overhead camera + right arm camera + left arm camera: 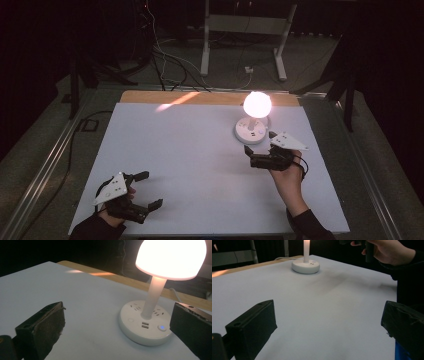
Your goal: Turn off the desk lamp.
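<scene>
1. The lamp (255, 117) stands lit in the upper right of the high view, on the white table (200, 165) near its far edge.
2. Its glowing dome (172, 257) fills the upper right of the right gripper view; a slim stem (153, 298) drops to a round white base (145, 325).
3. The base carries socket slots, two USB ports (145, 325) and a small button lit blue (162, 327) on its near right part.
4. The right gripper (260, 148) sits just below and right of the base in the high view, held by a hand (287, 182) coming up from the bottom edge. Its jaws stand apart, with nothing between them; the right jaw is just beside the base's rim in its own view, and I cannot tell if it touches.
5. The left gripper (150, 189) lies low at the lower left of the high view, well apart from the lamp. Its jaws are wide apart over bare table.
6. In the left gripper view the lamp's base (305, 265) shows at the top centre, with the other hand (387, 251) at the upper right.
7. A wooden strip (150, 96) runs along the table's far edge, with an orange streak of light (177, 100) on it.
</scene>
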Tool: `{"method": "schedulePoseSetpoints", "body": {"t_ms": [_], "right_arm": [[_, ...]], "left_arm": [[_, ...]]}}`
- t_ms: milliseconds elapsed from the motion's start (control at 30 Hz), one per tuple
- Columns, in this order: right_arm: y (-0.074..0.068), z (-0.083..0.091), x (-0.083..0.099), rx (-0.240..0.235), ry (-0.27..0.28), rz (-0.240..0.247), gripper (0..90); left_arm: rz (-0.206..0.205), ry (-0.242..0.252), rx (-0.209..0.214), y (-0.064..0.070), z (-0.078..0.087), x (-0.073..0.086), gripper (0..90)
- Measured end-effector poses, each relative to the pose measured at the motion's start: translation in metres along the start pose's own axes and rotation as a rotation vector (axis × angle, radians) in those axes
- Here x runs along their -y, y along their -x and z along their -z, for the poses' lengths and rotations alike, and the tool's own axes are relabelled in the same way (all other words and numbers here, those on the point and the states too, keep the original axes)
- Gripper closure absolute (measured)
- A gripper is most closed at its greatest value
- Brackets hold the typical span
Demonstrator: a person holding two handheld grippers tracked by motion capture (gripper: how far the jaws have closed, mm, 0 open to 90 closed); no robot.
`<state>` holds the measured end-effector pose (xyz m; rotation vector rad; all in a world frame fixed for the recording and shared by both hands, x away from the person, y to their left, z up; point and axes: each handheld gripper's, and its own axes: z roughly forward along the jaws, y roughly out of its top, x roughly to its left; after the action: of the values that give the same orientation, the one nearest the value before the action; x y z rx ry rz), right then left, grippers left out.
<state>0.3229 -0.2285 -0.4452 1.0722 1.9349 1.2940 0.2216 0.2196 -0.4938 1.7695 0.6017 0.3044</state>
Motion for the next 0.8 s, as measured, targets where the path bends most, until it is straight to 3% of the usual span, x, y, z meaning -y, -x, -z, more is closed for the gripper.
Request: {"method": "schedulePoseSetpoints", "body": {"t_ms": [367,467,800], "right_arm": [[0.005,-0.025,-0.002,0.055,-0.034,-0.081,0.0],[0.008,-0.032,-0.002,0.068,-0.047,-0.101,8.6],[0.011,-0.049,-0.006,0.117,-0.098,-0.102,33.5]], "left_arm": [[-0.003,-0.002,0.002,0.0,0.0,0.0,0.5],[-0.002,-0.002,0.001,0.0,0.0,0.0,0.5],[0.0,0.0,0.001,0.0,0.001,0.0,0.5]]}}
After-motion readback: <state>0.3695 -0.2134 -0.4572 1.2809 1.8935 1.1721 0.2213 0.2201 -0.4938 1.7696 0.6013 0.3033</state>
